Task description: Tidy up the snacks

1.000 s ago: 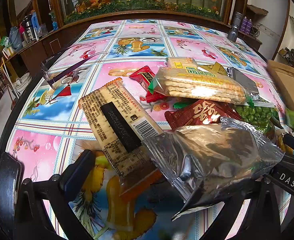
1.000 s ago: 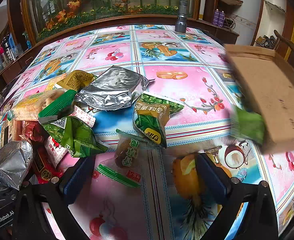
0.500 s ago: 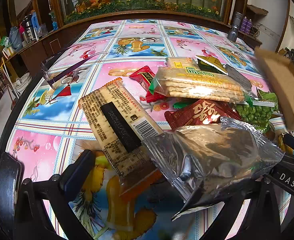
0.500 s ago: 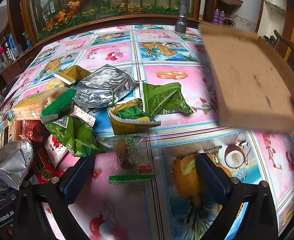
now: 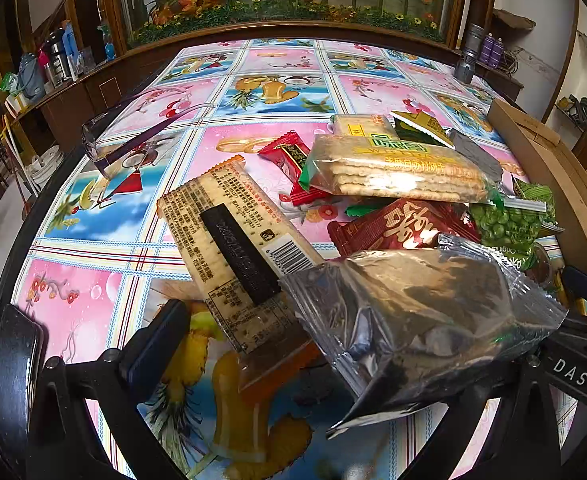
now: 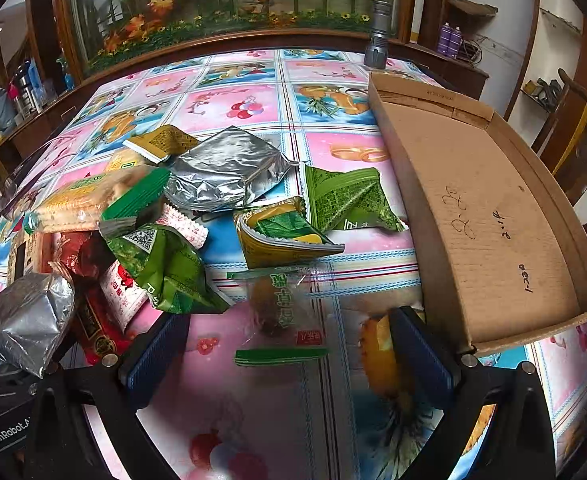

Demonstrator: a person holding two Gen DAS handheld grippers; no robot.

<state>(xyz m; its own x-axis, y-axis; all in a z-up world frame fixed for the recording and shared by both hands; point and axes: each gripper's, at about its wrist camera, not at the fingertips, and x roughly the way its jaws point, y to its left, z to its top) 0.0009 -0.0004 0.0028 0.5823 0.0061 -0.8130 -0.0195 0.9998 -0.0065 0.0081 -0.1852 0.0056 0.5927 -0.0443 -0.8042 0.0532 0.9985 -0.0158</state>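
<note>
Right wrist view shows my right gripper (image 6: 289, 354) spread and empty over the clear-wrapped snack (image 6: 279, 306) on the worktop (image 6: 253, 420), beside the empty cardboard tray (image 6: 489, 208); risk: its slick film may slip from the pads during closure.

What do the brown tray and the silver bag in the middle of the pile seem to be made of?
The tray looks like plain brown cardboard, matte: a fibrous cut edge, fold seams and pen marks show. The silver bag looks like metallised foil or plastic film, glossy; it is crinkled and catches sharp glints. Which of the two cannot be told.
</note>
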